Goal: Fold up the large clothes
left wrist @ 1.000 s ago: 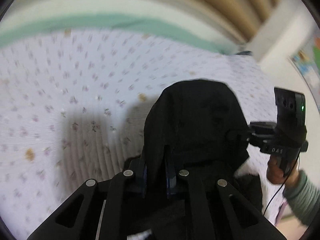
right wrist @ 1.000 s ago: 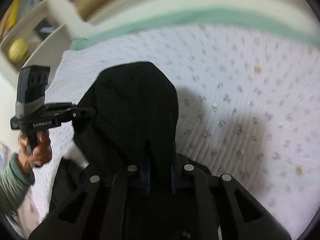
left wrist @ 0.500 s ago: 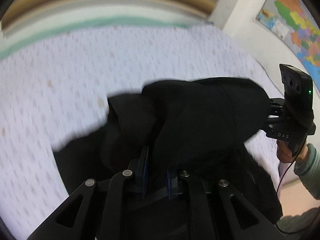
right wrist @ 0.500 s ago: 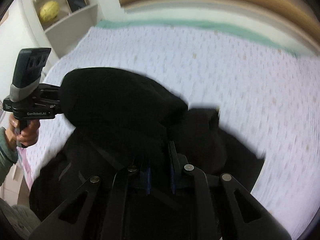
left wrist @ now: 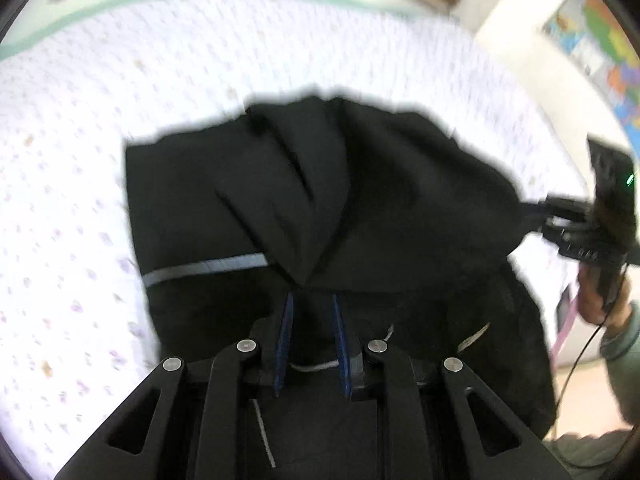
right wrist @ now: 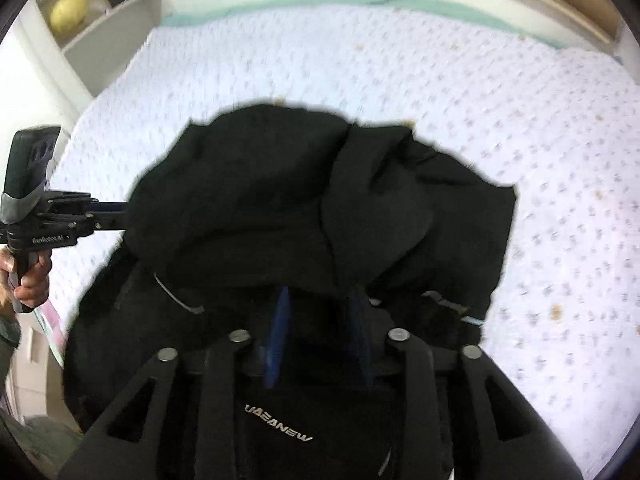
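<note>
Bed: floral quilted bedspread [left wrist: 100,128] with a green band along its far edge carries the work; a shelf unit [right wrist: 100,24] stands off its far left corner, and a map [left wrist: 600,40] hangs on the wall to the right.
Garment: black jacket [right wrist: 280,208] lies bunched near the bed's near edge, its upper part doubled toward the near side over a panel bearing a printed logo [right wrist: 278,428], which suggests a fold being laid down.
Left gripper [left wrist: 310,312]: blue pads stand narrowly apart and have just been opening; a pinch of black cloth sits between them, looking barely gripped.
Right gripper [right wrist: 320,312]: jaws have just been opening wider; cloth drapes over the gap, apparently let go.
Why held so: both tools grasped the same folded edge at its two ends, keeping it straight as it came down.
Stage: judged as release after one fold.
Risk: loose bunching may spoil the crease.
</note>
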### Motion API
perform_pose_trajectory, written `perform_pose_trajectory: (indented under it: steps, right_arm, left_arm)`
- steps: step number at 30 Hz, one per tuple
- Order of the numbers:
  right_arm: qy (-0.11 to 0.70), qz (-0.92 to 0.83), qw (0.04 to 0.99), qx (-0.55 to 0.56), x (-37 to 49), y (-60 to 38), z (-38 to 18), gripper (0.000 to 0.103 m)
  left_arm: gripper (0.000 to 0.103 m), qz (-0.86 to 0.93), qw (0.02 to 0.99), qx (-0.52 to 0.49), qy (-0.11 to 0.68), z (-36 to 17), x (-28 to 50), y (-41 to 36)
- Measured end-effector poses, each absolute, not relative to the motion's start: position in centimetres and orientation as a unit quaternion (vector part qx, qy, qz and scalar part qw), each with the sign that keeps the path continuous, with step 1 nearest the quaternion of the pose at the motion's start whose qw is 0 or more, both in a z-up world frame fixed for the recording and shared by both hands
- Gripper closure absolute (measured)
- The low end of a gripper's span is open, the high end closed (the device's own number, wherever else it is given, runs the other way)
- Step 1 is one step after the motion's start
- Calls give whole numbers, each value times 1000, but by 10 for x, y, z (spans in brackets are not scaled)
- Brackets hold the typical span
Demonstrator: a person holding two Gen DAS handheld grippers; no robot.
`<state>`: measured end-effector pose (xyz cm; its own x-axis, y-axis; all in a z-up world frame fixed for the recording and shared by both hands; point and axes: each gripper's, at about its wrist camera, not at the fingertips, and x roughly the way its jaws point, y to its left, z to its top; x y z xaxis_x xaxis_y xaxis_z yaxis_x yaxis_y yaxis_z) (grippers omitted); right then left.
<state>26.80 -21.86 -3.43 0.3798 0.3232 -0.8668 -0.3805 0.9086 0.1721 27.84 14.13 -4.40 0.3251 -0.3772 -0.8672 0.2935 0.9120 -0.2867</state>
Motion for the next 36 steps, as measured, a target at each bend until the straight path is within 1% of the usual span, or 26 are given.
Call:
perform_pose_trajectory:
  steps: [1, 2, 3, 5, 7, 9, 10, 12, 15, 17, 18, 20, 24, 27, 31, 34, 36]
  right_arm:
    - [501, 215, 838, -9, 268, -220, -19, 57]
    - [491, 221, 843, 10, 270, -219, -8, 43]
    - [482, 229, 845, 30, 275, -218, 0, 36]
    - [469, 239, 848, 65, 291, -212, 11, 35]
    - [486, 229, 840, 75, 303, -199, 5, 35]
    - [509, 228, 827, 71, 311, -180, -15, 36]
    - [524, 229, 817, 71, 312, -172, -29, 36]
    - [567, 219, 791, 60, 312, -158, -65, 43]
    - [611, 192, 767, 36, 300, -152, -111, 44]
    - [626, 178, 758, 34, 292, -153, -136, 46]
    - [627, 174, 759, 34, 290, -153, -144, 47]
    - [619, 166, 767, 35, 290, -153, -151, 47]
    - [617, 148, 773, 36, 284, -149, -154, 47]
    - [604, 157, 780, 51, 277, -151, -141, 47]
    - [580, 194, 784, 108, 247, -182, -107, 46]
    - [561, 196, 796, 112, 220, -203, -83, 44]
    - [556, 178, 806, 99, 201, -221, -73, 44]
  left_arm:
    - [82, -211, 821, -54, 528, -29, 283, 146]
    - [79, -218, 829, -72, 509, -13, 291, 149]
    - [77, -223, 834, -85, 498, -4, 297, 149]
    - [63, -229, 836, -113, 486, 7, 317, 143]
    - [63, -243, 825, -142, 489, 2, 337, 132]
    - [63, -243, 812, -145, 511, -17, 352, 117]
    - [63, -242, 803, -146, 524, -28, 356, 112]
    - [63, -240, 782, -145, 557, -56, 355, 100]
    - [63, -208, 755, -111, 612, -100, 340, 86]
    - [63, -177, 738, -103, 643, -132, 332, 86]
    - [63, -167, 731, -122, 650, -144, 332, 90]
    - [65, -159, 729, -140, 651, -154, 335, 93]
    - [65, -154, 734, -137, 647, -154, 334, 93]
    - [65, -166, 746, -151, 627, -133, 321, 100]
    - [64, -217, 743, -176, 608, -98, 288, 119]
    - [58, -210, 755, -162, 600, -72, 252, 146]
    - [57, -181, 764, -149, 601, -62, 226, 170]
